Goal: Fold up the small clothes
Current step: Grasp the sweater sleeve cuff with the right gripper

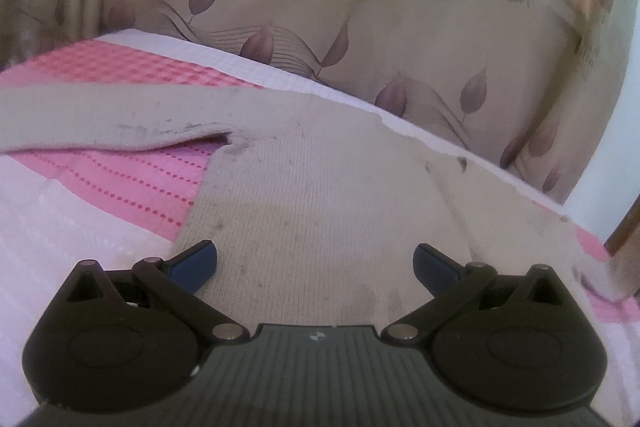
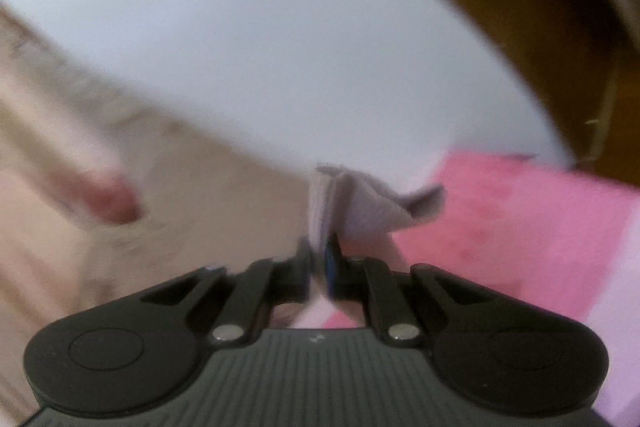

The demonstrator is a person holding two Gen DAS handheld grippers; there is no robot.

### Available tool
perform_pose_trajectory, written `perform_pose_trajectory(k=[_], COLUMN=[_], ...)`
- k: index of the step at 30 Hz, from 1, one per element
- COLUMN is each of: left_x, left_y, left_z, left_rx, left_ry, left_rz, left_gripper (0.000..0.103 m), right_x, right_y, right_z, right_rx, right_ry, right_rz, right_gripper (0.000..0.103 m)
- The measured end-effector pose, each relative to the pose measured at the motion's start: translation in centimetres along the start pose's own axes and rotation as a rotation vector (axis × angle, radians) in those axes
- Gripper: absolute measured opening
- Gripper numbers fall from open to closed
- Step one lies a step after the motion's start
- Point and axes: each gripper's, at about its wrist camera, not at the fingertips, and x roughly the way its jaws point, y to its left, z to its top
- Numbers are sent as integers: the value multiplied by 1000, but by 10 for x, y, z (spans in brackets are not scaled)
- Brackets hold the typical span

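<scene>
A beige knitted sweater (image 1: 320, 183) lies spread on a pink and white bedcover (image 1: 120, 183), one sleeve (image 1: 112, 127) stretched out to the left. My left gripper (image 1: 314, 263) hovers open just over the sweater's body, nothing between its blue pads (image 1: 196, 265). In the blurred right wrist view, my right gripper (image 2: 320, 263) is shut on a bunched fold of the beige sweater (image 2: 360, 207), which sticks up past the fingertips. The pinched cloth is lifted off the pink bedcover (image 2: 520, 227).
A beige leaf-patterned curtain (image 1: 320, 7) hangs close behind the bed. A white wall (image 2: 280, 47) and a brown wooden frame (image 2: 540, 7) fill the upper right wrist view. The bed edge runs along the curtain.
</scene>
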Motion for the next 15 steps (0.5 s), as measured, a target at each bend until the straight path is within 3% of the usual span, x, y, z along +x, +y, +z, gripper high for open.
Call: perform_pose_trajectory(k=[9, 15], left_x=[-7, -12], left_y=[17, 24], left_z=[1, 1], left_rx=[-121, -172], left_ry=[-47, -77], left_rz=[-46, -52], left_gripper=[103, 103], right_x=[55, 99], right_y=[149, 225], right_z=[-99, -185], right_rx=[-15, -25], right_ry=[181, 352], right_rz=[332, 443], right_gripper=[7, 7])
